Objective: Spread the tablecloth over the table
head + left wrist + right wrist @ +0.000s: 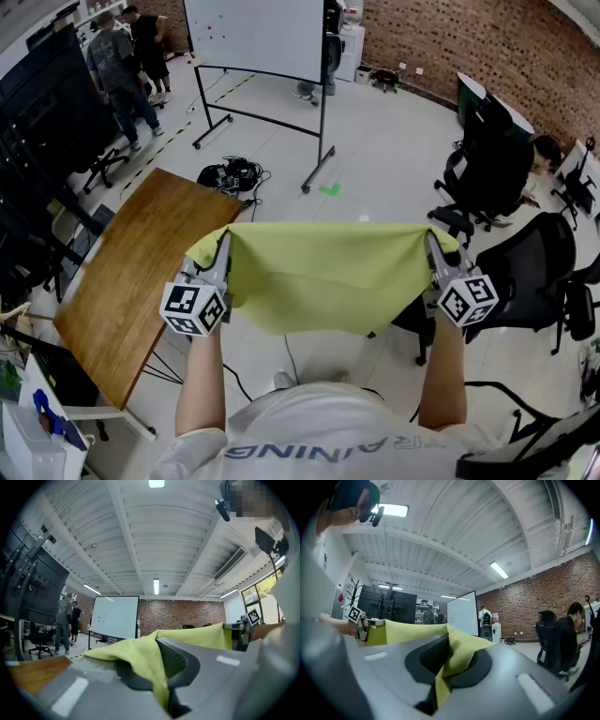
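A yellow-green tablecloth hangs stretched between my two grippers, held up in the air to the right of the wooden table. My left gripper is shut on the tablecloth's left corner, and the cloth runs down between its jaws. My right gripper is shut on the right corner; the cloth is pinched between its jaws too. The cloth sags in a curve below the taut top edge. None of it touches the table.
A rolling whiteboard stands ahead on the floor, with cables near its base. Black office chairs crowd the right side. People stand at the far left by dark racks. A brick wall runs along the back.
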`<state>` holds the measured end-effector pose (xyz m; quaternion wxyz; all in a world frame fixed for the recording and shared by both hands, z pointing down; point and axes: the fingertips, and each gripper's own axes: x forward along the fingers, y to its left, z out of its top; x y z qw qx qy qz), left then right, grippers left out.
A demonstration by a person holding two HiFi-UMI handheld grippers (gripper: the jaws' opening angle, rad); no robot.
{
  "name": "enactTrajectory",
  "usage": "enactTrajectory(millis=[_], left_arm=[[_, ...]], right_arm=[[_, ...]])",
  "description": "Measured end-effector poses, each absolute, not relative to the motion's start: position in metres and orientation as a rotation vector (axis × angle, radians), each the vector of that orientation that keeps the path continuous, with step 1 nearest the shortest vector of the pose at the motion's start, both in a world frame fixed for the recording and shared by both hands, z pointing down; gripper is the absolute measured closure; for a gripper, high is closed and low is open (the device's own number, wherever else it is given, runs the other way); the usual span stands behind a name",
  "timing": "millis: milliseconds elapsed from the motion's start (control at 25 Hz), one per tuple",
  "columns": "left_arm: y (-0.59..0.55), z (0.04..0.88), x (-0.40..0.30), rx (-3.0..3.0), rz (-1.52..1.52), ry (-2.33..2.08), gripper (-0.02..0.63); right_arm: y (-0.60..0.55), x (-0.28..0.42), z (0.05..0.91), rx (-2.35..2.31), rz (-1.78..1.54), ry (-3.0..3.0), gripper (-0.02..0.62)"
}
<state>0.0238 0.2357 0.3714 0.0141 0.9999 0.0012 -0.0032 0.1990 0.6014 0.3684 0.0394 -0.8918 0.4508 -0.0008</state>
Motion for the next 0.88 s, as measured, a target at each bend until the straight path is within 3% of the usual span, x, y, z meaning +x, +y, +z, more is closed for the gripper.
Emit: enactTrajectory(millis=[880], left_arm=[[0.071, 0.36, -0.122, 3.092, -0.061, -0.475, 0.594]], right_arm=[[0.37, 0.151, 0.357, -2.511, -0.018, 1.773, 0.583]])
